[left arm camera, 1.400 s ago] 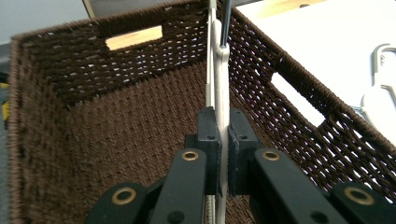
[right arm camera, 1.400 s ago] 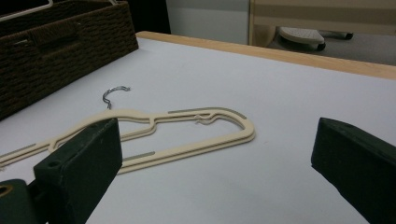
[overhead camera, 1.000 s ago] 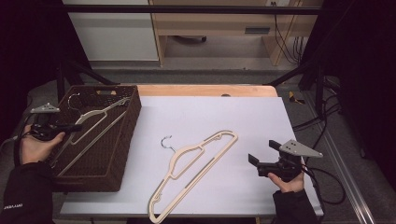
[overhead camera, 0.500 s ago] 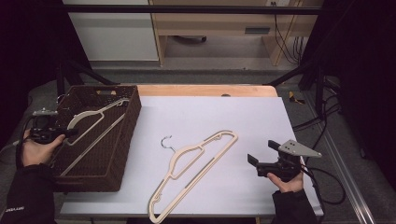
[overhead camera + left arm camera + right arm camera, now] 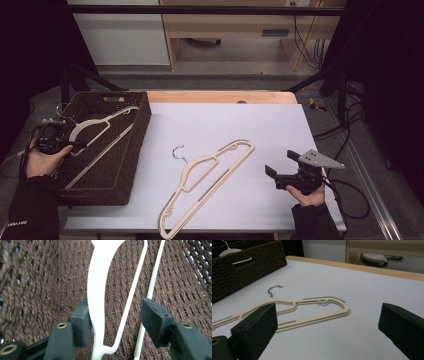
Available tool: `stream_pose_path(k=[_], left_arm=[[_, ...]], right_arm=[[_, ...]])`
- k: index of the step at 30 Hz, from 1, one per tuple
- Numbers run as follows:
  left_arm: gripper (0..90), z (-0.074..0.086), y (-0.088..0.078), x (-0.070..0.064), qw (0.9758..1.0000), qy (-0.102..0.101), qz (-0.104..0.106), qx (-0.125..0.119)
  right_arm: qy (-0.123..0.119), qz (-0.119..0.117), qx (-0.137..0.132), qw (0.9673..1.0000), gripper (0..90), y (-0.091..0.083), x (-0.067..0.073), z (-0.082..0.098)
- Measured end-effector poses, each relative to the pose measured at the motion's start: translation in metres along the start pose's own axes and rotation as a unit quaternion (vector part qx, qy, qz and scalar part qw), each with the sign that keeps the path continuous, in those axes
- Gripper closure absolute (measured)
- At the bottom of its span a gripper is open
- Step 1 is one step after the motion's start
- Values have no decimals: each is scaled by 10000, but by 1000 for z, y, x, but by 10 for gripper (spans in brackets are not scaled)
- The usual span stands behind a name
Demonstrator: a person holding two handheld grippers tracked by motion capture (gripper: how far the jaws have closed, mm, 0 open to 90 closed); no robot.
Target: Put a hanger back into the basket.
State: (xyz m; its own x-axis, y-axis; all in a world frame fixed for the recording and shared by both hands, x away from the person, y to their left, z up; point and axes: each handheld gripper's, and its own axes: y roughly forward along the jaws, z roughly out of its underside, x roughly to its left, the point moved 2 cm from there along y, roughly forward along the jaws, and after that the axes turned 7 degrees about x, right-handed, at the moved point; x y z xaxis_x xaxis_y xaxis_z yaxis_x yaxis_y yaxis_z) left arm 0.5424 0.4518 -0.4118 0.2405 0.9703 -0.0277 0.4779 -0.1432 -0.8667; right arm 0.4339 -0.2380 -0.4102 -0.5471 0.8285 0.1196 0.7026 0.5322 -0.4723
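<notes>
- Left tongs (image 5: 75, 146) have just been opening, standing apart around a cream hanger (image 5: 100, 290) lying in the brown basket (image 5: 135, 150) at nine o'clock
- Right tongs (image 5: 280, 165) are gaping empty at four o'clock over the surface (image 5: 225, 120)

Cream hangers, brown weave

Between the black jaws, a cream hanger (image 5: 97, 290) on the dark-brown woven basket (image 5: 50, 277); ahead of the other black jaws, a beige hanger (image 5: 294, 312) on white table (image 5: 362, 295).

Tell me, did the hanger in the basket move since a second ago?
Yes. The hanger sank lower into the brown basket and now rests inside it, as the left gripper has just been opening around it.
</notes>
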Motion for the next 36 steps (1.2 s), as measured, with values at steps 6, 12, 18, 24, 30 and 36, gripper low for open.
stream_pose_path(k=[6, 12, 18, 24, 30, 36], left_arm=[[338, 2, 4, 3, 9998, -144, -44, 163], [321, 1, 0, 2, 9993, -304, -37, 196], [293, 2, -9, -2, 9992, -378, -75, 126], [273, 4, -22, -2, 9990, -429, -28, -124], [233, 6, -46, -18, 9955, -90, 227, -915], [150, 7, -67, -42, 9852, 255, 520, -1610]], right_arm=[[2, 9, -15, 10000, 27, -1, 0, 0], [8, 15, -21, 10000, 26, -1, 0, 0], [-6, 10, -39, 10000, 26, -3, -1, -1], [-9, 9, -62, 10000, 26, -5, 0, -2], [3, 11, -100, 9999, 26, -6, -1, -3], [-13, 1, -110, 9999, 26, -7, 0, -3]])
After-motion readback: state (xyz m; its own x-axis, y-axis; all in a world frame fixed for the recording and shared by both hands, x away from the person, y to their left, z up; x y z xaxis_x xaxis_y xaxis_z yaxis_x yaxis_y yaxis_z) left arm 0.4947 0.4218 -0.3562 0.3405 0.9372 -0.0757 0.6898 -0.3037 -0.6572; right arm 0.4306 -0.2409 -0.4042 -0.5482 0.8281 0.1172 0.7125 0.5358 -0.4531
